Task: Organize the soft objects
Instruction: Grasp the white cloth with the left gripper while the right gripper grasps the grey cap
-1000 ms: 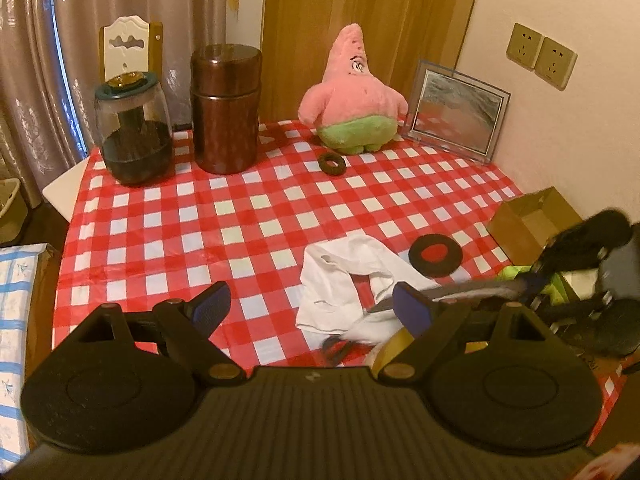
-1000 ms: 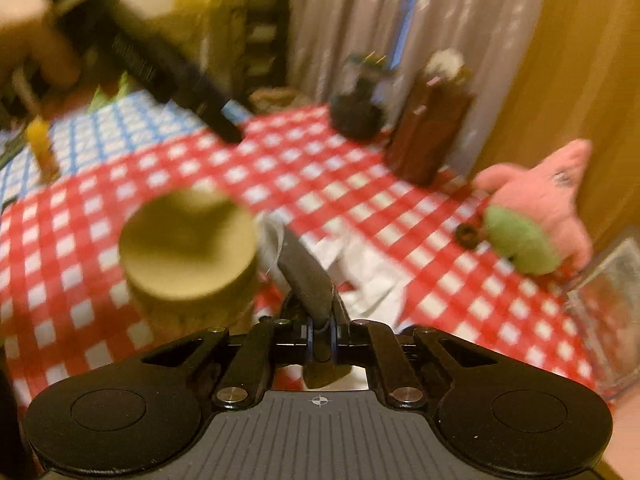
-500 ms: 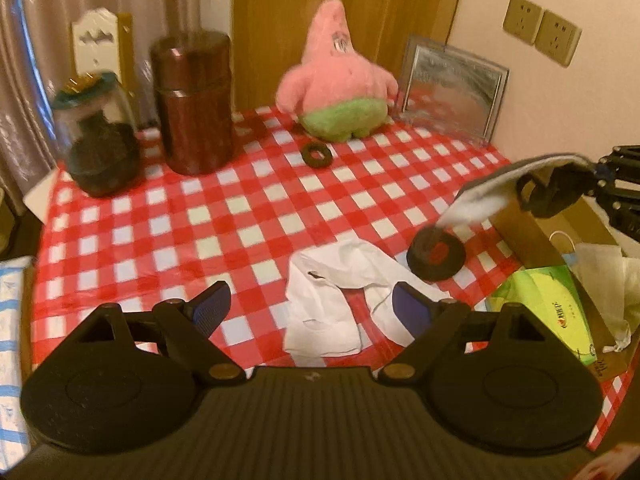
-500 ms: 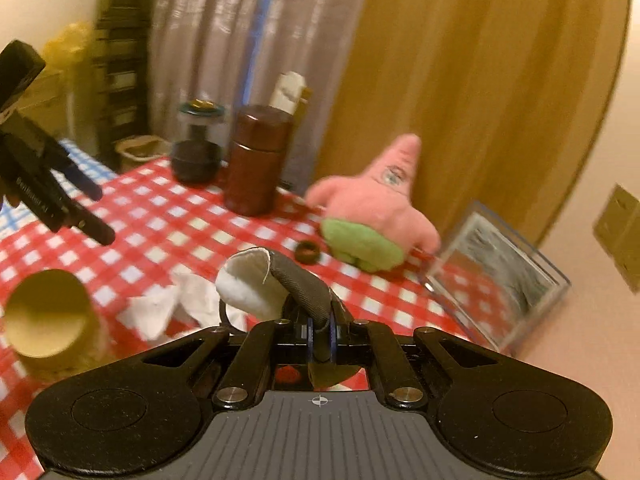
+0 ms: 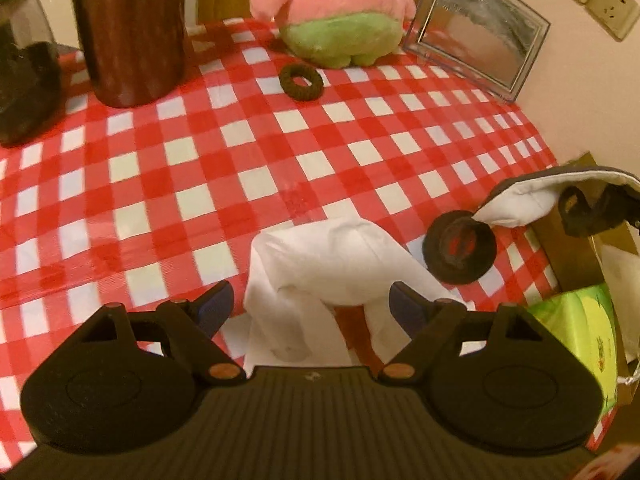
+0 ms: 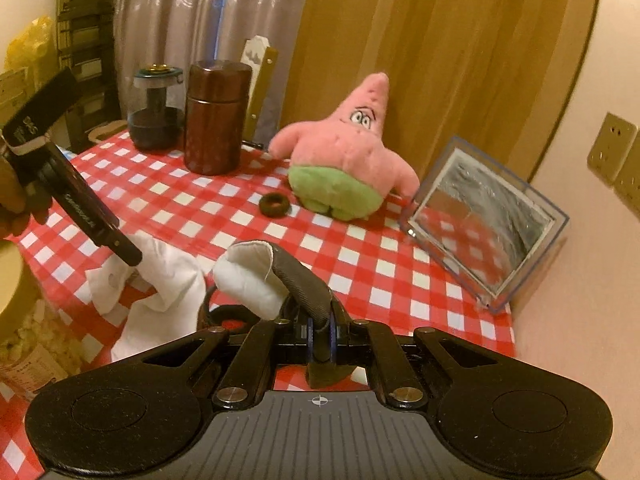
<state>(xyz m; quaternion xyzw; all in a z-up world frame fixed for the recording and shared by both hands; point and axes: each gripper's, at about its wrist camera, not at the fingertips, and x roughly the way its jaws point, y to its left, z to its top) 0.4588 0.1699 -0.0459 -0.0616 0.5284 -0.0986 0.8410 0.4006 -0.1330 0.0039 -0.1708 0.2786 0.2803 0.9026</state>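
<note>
A crumpled white cloth (image 5: pixel 332 264) lies on the red checked tablecloth (image 5: pixel 200 184). My left gripper (image 5: pixel 310 300) hangs just over it, open, jaws closing slightly, with the cloth between and below the fingertips and no pad pressing on it. My right gripper (image 6: pixel 321 344) is shut on a grey and white soft pad (image 6: pixel 256 276) with a black strap, held above the table edge. In the left wrist view that pad (image 5: pixel 520 204) hangs at the right over a black ring with a red centre (image 5: pixel 460 246). A pink and green star plush (image 6: pixel 348 160) and a brown scrunchie (image 6: pixel 274 204) sit at the back.
A cardboard box (image 5: pixel 572 256) with a green tissue pack (image 5: pixel 576 332) stands at the table's right edge. A mirror frame (image 6: pixel 488 220) leans on the wall. A brown canister (image 6: pixel 216 116) and glass jar (image 6: pixel 154 120) stand back left. A yellow-lidded jar (image 6: pixel 12 280) is at front left.
My left gripper has dropped and moved forward onto the white cloth. My right gripper has carried the soft pad rightward, away from the yellow-lidded jar and toward the box.
</note>
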